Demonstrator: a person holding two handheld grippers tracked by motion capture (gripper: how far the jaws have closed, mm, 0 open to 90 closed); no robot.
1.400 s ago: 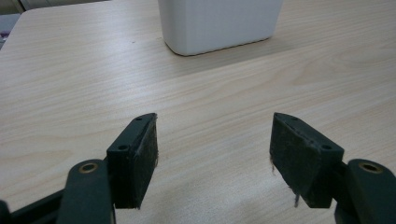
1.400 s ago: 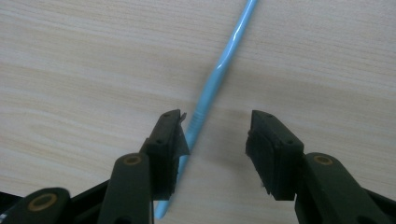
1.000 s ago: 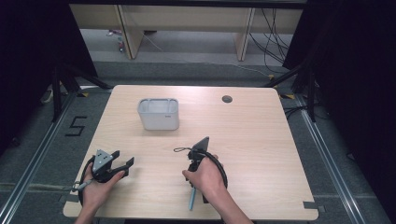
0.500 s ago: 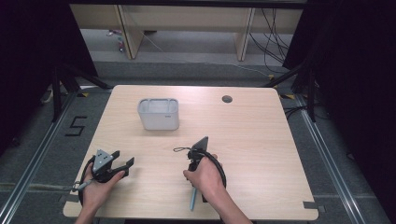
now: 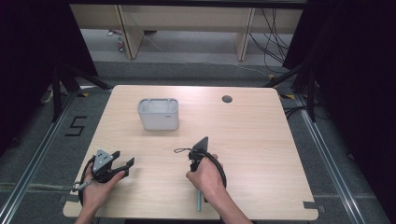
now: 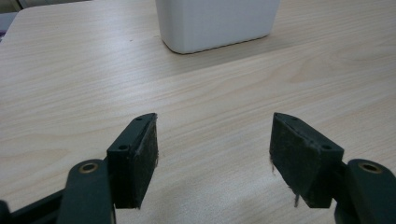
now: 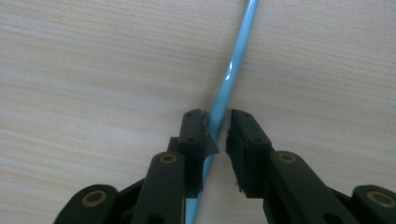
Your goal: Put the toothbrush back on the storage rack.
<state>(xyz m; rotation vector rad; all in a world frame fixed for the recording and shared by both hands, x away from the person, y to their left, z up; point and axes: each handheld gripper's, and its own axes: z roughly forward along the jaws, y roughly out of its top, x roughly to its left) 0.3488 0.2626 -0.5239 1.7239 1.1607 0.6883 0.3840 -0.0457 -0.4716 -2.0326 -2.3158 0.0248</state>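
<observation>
On a pale wooden table, two hand-held grippers are seen at the near edge, well apart from each other. The right gripper is pointed down at the tabletop, and a thin light-blue stick is caught in the narrow gap between its jaws; the jaws have just been closing around it. The left pad appears to lie against the stick, while a sliver of space is left at the right pad, so a firm grip cannot be told for certain. In the high view, the lower end of the same blue stick is seen lying on the table beside the wrist of the right hand, near the front edge. The left gripper is held low over the wood with its jaws set wide apart, and nothing is held between them; in the high view it is seen in the left hand near the front left corner. A white rectangular tub is placed farther back on the table, ahead of the left gripper, and no label or lettering can be made out on it. On the grey floor to the left of the table, a marking shaped like the figure 5 is laid out in dark tape.
</observation>
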